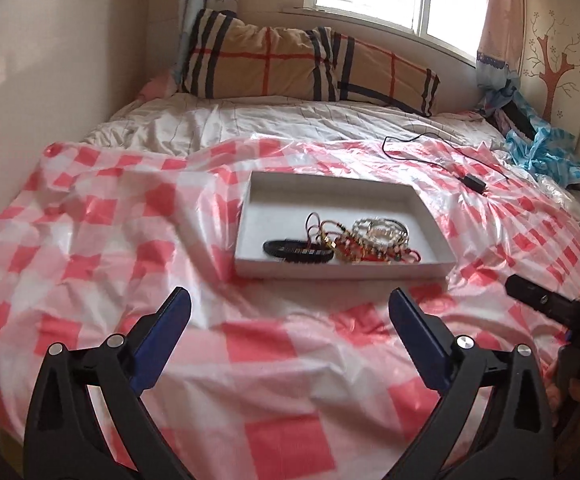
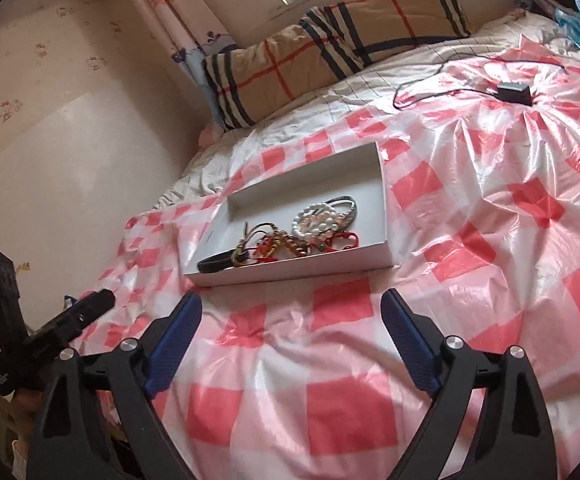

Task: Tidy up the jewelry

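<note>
Left wrist view: left gripper fingers spread wide, released, nothing between them, above the red-and-white checked plastic sheet on the bed. Shallow white cardboard tray lies beyond, holding a tangle of bracelets at its near right. Right gripper at right edge.

Right wrist view: right gripper fingers released, empty; tray just beyond, bracelets inside near edge.
</note>
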### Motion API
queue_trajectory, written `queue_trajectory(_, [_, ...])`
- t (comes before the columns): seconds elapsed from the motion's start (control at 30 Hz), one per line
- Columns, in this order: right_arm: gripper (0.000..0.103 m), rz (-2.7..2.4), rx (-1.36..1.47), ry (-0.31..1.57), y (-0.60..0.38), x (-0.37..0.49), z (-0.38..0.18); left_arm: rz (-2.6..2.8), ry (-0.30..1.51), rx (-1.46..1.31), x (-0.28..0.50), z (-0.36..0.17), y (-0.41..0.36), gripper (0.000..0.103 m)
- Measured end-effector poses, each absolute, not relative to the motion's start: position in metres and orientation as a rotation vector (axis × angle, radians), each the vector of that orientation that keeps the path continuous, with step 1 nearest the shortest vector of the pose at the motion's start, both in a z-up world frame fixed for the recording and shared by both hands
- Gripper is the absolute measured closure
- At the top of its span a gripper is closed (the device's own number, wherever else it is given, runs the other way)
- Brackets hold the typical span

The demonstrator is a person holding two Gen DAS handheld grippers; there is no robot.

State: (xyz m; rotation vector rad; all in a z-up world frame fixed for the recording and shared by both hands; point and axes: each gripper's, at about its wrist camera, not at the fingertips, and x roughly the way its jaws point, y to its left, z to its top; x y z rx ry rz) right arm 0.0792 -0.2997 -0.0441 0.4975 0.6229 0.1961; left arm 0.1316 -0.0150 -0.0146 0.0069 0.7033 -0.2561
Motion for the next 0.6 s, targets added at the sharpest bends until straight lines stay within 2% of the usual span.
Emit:
queue_trajectory(0.03, [0.008,0.189,0.460,0.598,-0.295,0.067,-0.040,-0.243,0.719,0.001,0.122,-0.016,-0.008,0.008])
queue_trajectory(0.3, [0.007,0.163,0.297,0.539,-0.259,-0.003,-0.025,-0.189,0.717,-0.007,0.042,-0.026,0.023,0.008])
queue_trajectory(0.6, [0.007,0.052,0.257,0.545,-0.250,-0.048,-0.024,-0.229,0.671,0.054,-0.006,-0.028,0.002,0.008])
